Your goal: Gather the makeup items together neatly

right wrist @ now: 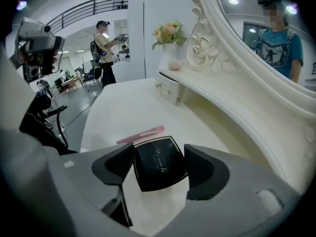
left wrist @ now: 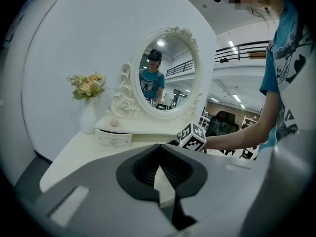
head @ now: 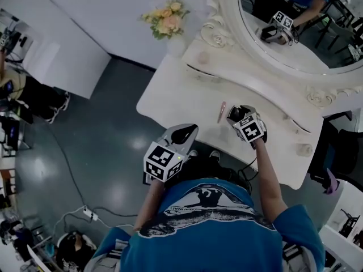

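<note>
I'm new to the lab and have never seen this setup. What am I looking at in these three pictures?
No robot here: a person holds a two-jaw gripper in each hand. One camera sits on the head, looking down; the others ride on each gripper. On the white dressing table lie a pink makeup stick and a black compact. The right gripper has its jaws against both sides of the compact; the left gripper is shut and empty, near the table's edge.
</note>
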### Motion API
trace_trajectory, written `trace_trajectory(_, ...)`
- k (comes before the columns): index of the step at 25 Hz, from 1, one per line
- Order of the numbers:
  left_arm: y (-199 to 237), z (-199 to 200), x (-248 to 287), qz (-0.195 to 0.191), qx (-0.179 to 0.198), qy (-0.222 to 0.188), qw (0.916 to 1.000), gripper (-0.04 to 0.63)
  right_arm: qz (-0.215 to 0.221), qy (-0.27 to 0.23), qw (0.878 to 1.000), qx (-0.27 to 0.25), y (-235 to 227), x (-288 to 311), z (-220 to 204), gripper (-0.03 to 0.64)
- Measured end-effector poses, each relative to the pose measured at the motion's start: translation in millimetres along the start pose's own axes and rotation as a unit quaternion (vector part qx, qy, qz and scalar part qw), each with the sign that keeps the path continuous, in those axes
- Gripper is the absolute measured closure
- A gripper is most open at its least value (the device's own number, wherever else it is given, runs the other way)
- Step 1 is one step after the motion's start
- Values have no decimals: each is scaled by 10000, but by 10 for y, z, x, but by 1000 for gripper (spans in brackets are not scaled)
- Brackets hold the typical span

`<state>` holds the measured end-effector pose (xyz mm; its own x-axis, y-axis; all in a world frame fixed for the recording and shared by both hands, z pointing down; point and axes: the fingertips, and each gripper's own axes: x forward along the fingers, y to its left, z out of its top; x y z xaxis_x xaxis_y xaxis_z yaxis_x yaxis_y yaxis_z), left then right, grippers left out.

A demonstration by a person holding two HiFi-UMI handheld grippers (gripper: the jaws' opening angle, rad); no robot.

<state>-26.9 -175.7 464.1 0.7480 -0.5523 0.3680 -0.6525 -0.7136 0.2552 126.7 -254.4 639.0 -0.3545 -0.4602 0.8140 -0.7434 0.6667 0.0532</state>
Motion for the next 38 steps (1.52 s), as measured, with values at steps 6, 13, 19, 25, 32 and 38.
trace_trajectory(6,-131,31,152,-300,138,100,9994,583,-80,198,9998,63,31,92,-176,296)
trace_trajectory(13,-216,12,250,-397,163,207,9989,583,-61,22,9999,-129,21,149,-200,290)
trace_trajectory(19,-278,1,294,-382,163,237,9989,583,21,105,9996,-273,43,152,-216,281)
trace_trajectory(25,-312,-12,323,-172,124,182,9996,583,178,-345,9989,-274,46,-94,-26,270)
trace_trajectory(32,-344,6,331,196,75,24,9998,583,174,-1227,9907,-557,-66,-418,561,308)
trace_trajectory(38,-348,33,324,300,118,11,9995,583,140,-1797,9811,-709,-129,-556,1134,337)
